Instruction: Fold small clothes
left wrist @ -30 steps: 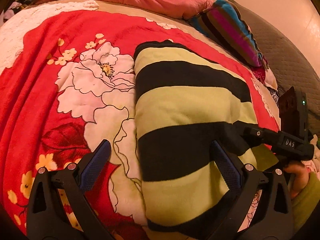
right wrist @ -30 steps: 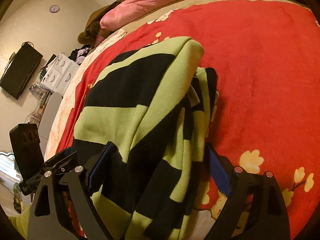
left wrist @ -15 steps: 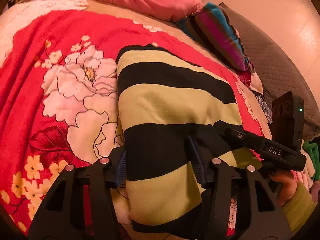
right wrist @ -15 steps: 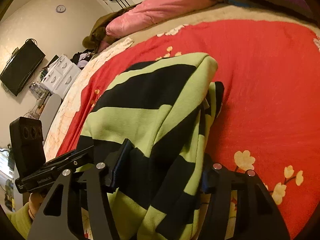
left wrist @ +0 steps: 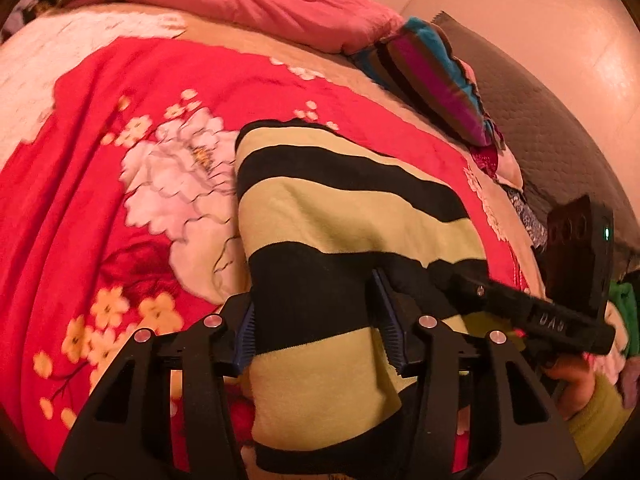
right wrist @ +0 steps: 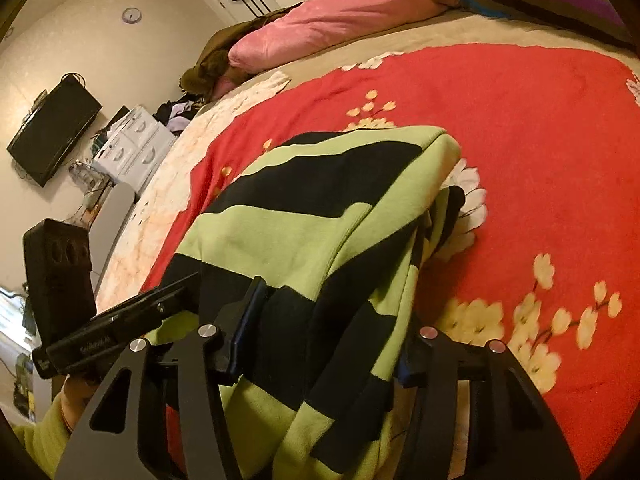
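A folded green and black striped sweater [left wrist: 336, 216] lies on the red floral blanket [left wrist: 80, 184]. My left gripper [left wrist: 316, 332] is shut on the sweater's near edge, with the bunched cloth between its blue pads. My right gripper [right wrist: 320, 320] is shut on the other near end of the sweater [right wrist: 320, 208], whose folded layers hang over its fingers. Each gripper shows in the other's view: the right one in the left wrist view [left wrist: 560, 312], the left one in the right wrist view [right wrist: 100, 328].
A pink quilt [left wrist: 256, 4] and a striped pillow [left wrist: 432, 76] lie at the bed's far end. In the right wrist view a TV [right wrist: 52, 128] hangs on the wall beside white drawers [right wrist: 132, 148]. Red blanket [right wrist: 540, 152] stretches right of the sweater.
Both grippers went from open to shut on the sweater's near edge. The cloth has bunched and lifted between the fingers and both views have drawn closer to it.
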{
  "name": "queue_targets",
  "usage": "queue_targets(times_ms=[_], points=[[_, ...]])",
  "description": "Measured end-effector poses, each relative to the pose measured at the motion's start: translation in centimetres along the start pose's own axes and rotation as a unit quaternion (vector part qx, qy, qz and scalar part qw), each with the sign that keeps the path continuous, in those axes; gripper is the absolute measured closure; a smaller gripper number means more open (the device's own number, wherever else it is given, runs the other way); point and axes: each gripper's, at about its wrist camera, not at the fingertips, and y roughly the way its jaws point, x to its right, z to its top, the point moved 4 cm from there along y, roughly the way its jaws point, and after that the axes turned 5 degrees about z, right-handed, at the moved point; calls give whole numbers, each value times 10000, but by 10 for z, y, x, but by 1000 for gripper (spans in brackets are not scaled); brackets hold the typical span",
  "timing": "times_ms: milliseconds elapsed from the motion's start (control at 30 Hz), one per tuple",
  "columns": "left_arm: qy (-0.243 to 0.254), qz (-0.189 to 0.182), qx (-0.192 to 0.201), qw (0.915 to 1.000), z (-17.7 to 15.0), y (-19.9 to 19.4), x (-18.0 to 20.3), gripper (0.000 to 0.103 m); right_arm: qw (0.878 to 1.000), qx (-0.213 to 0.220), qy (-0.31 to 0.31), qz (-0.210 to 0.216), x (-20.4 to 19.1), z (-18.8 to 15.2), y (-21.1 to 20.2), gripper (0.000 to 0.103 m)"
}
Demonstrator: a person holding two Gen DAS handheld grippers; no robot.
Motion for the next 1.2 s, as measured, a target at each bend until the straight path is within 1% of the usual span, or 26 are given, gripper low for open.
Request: queue_targets(times_ms=[67,167,400,800,933,1100,1200], points=[[-30,45,-5,10000,-4,-6,-3,62,10000,-27,2,25,-6,-4,1,51],[131,207,21,9997,-10,-13,-2,62,10000,-60,43,57,-12,-9,2,51],[176,333,-12,9993,-23,-26,-8,62,10000,-90,28,31,-25,-17,2,51],[142,412,-40,9990,-33,-37,-14,62,9999,-85,97,-30,-36,-29,2,51],[149,454,-75,9988,-34,-35,-16,62,9999,-102,107,-86,-36,-30,2,51],[129,498,-150,9986,-38,-32,-21,61,9994,-155,41,-306,-37,-33,5,52],[152,523,-172,9984,-40,-31,-22,59,9991,-167,131,-355,-35,-34,7,51]])
